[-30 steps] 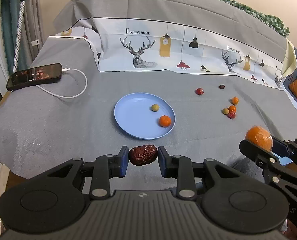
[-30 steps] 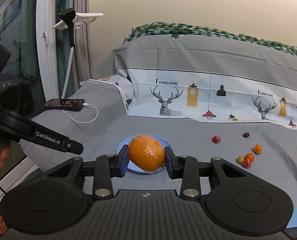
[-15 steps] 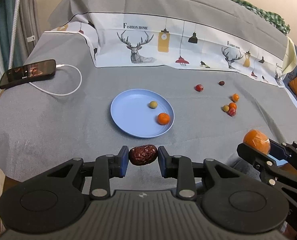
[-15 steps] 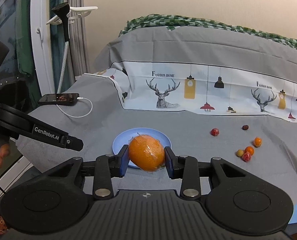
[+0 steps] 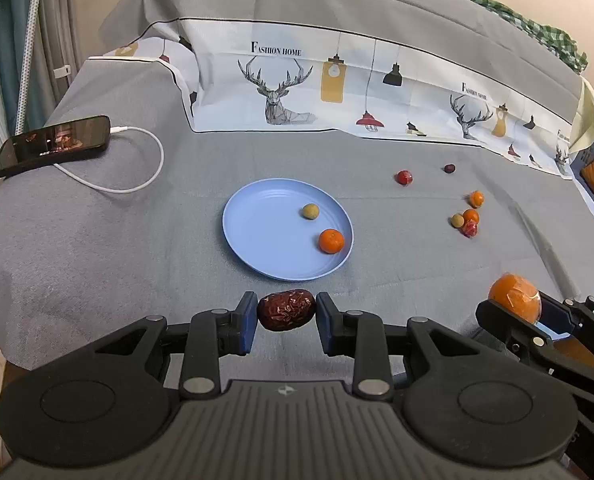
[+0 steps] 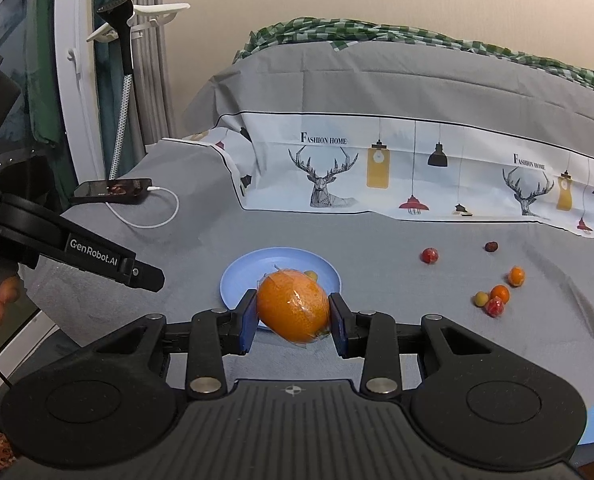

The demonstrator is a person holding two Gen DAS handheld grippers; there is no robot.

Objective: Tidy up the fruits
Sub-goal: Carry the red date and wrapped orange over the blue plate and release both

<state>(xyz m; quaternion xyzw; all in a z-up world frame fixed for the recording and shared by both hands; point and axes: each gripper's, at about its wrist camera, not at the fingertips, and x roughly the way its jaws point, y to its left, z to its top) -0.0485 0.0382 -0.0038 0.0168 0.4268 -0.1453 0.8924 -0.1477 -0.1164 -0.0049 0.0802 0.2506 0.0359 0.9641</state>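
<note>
Spread over the bed as a work surface: grey sheet (image 5: 97, 240), with charging phone (image 5: 53, 146) kept well aside. Set centrally as the collecting spot: blue plate (image 5: 257, 236), already holding a small orange (image 5: 331, 241) and a greenish fruit (image 5: 309, 211). Clamped in the right gripper (image 6: 293, 316), over the near rim: wrapped orange (image 6: 293, 306). Pinched endwise in the left gripper (image 5: 285, 312), short of the plate: red date (image 5: 285, 310). Still loose at right: small fruits (image 5: 467, 220).
</note>
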